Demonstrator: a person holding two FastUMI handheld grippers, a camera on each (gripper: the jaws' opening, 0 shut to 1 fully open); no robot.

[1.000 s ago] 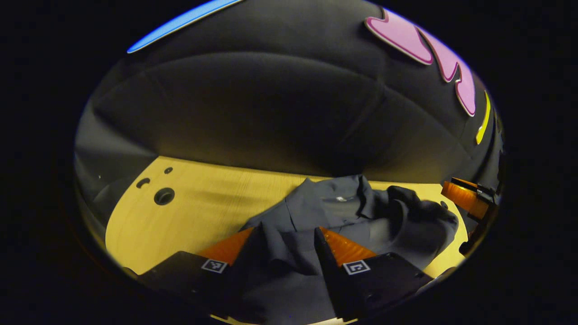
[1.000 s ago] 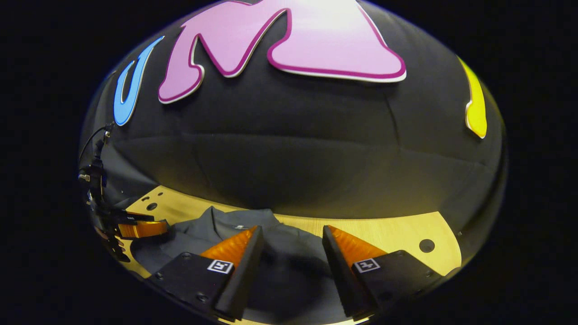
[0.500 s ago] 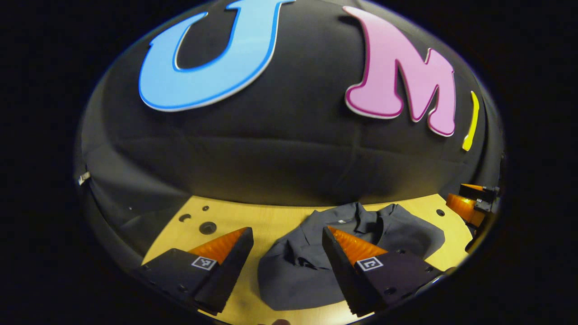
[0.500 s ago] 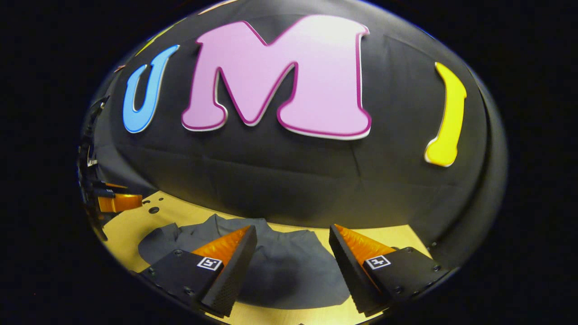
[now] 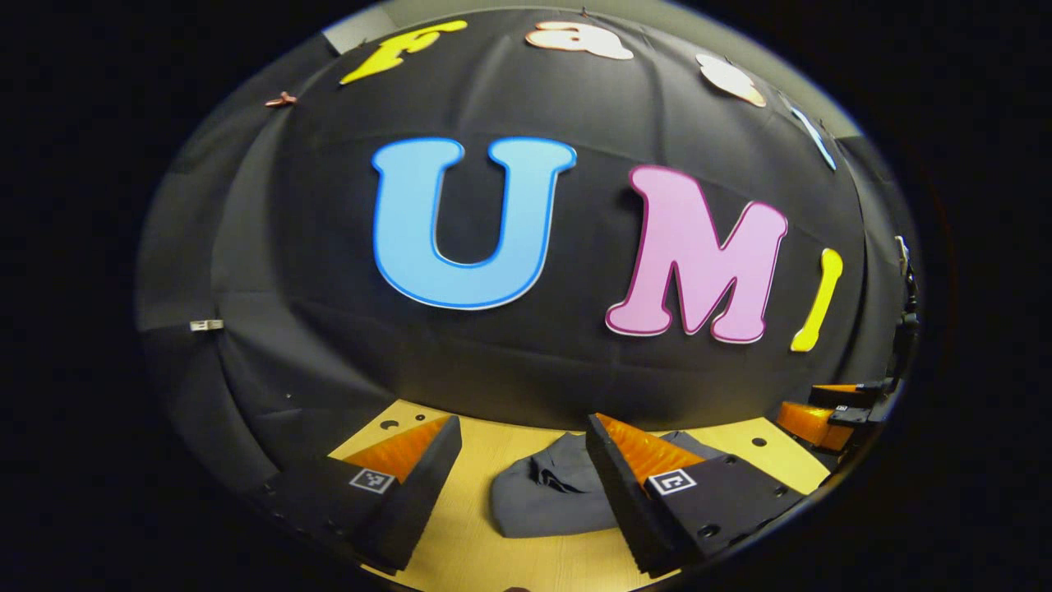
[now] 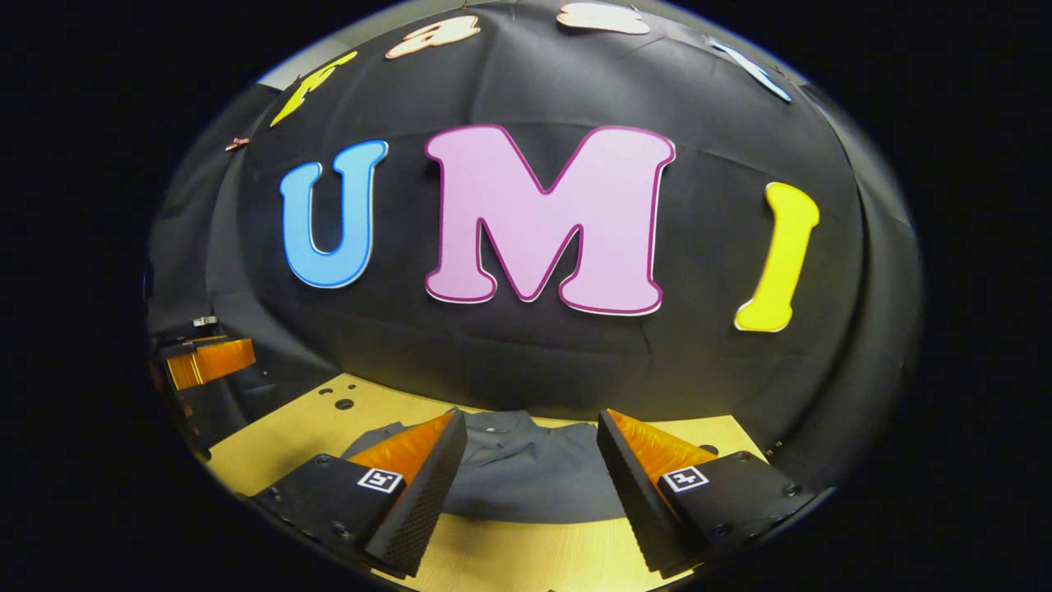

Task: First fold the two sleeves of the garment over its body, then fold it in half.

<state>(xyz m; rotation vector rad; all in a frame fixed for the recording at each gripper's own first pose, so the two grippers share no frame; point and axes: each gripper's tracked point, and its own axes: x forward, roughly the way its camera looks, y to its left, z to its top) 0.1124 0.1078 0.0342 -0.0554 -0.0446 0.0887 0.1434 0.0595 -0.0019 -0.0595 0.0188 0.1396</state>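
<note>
The left gripper (image 5: pixel 523 460) hangs above the pale wood-grain tabletop (image 5: pixel 526 559) with its wedge-shaped jaws spread and holding nothing. Their inner faces are ribbed orange. The dark grey garment (image 5: pixel 546 497) lies as a soft, rumpled, rounded bundle on the tabletop ahead of and between them. The right gripper (image 6: pixel 530 456) likewise has its jaws spread and bare, with the garment's (image 6: pixel 526 477) smoother cloth just ahead of them.
</note>
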